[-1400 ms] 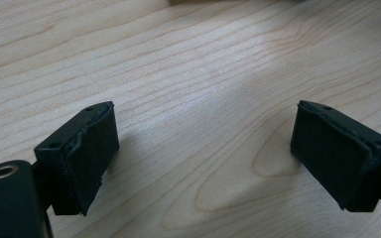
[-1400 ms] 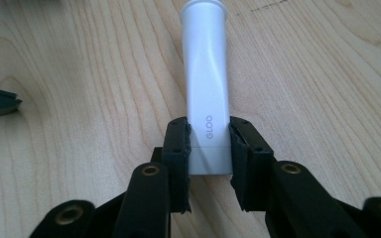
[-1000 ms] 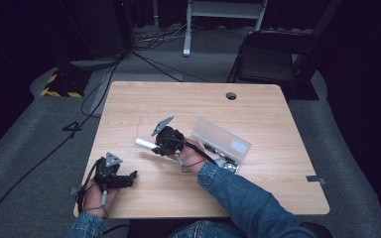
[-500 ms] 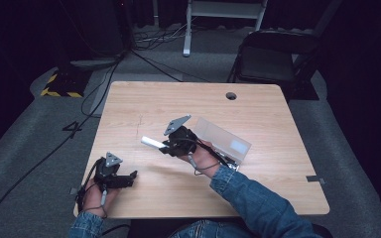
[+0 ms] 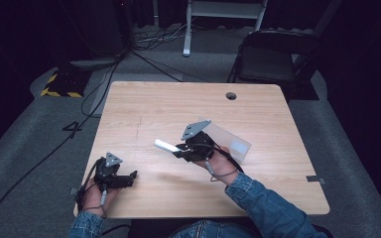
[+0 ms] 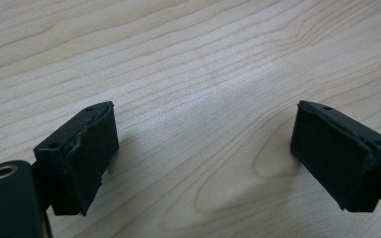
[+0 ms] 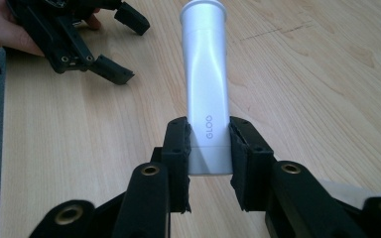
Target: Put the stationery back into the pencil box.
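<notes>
The right gripper point(image 5: 178, 149) had a white glue stick point(image 5: 164, 145) clamped near its base, both pads pressed to its sides; in the right gripper view the tube point(image 7: 206, 84) ran straight out from the jaws, with the letters GLOO readable just above the pads. From the high view the stick hung clear of the wooden table point(image 5: 144, 104), a little toward six o'clock of the tabletop's centre, pointing toward about ten o'clock. Just behind the hand, toward three o'clock, lay a clear plastic case point(image 5: 233, 141), touching or nearly touching the wrist; I could not tell which, nor whether its lid was open.

The left gripper point(image 5: 129, 176) sat low at the table's seven o'clock corner, jaws spread wide and holding nothing; in its own view only bare wood grain showed between the two black pads point(image 6: 87, 158).

My reading was that the carrying step was in hand: the stick was lifted and in transit across the table, not yet set anywhere. Whether it was bound for the case, the open table or the waiting gripper I could not say. If a handover was meant, the next move would call for bringing the free capped end between those open jaws, level and square, and holding the grip until the other pads had closed. If it was a placement, it would need lowering flat before release, or the round tube could roll.
</notes>
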Tool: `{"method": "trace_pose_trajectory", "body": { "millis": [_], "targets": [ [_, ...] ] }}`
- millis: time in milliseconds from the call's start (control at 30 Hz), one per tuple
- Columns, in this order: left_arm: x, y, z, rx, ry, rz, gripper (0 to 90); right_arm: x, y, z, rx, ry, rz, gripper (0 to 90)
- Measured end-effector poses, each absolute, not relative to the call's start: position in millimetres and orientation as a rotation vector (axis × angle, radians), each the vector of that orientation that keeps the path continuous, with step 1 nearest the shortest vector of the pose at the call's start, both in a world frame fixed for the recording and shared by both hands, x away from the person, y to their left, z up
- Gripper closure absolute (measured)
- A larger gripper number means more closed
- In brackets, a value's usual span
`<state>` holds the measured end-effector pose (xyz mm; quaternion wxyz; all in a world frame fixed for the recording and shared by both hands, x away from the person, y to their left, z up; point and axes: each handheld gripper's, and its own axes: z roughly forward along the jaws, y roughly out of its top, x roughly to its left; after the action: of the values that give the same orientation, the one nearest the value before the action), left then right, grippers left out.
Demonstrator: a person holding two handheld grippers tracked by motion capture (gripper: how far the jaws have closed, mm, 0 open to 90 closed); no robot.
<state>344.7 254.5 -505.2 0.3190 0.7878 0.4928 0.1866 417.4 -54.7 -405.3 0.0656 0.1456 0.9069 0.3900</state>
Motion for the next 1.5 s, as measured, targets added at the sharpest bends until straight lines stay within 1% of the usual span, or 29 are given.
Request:
{"method": "trace_pose_trajectory", "body": {
  "millis": [267,833,1100,1500],
  "targets": [
    [345,255,-505,2.072,1.296,0.491,11.7,412,-80,-401,0.450,2.732,1.161,71.2],
    [345,254,-505,2.072,1.296,0.491,11.7,417,-126,-392,0.523,2.690,1.128,71.1],
    [345,254,-505,2.072,1.296,0.491,11.7,421,-135,-396,0.566,2.697,1.086,71.1],
    [345,254,-505,2.070,1.297,0.490,11.7,434,-143,-409,0.646,2.733,0.937,71.1]
  ]
}}
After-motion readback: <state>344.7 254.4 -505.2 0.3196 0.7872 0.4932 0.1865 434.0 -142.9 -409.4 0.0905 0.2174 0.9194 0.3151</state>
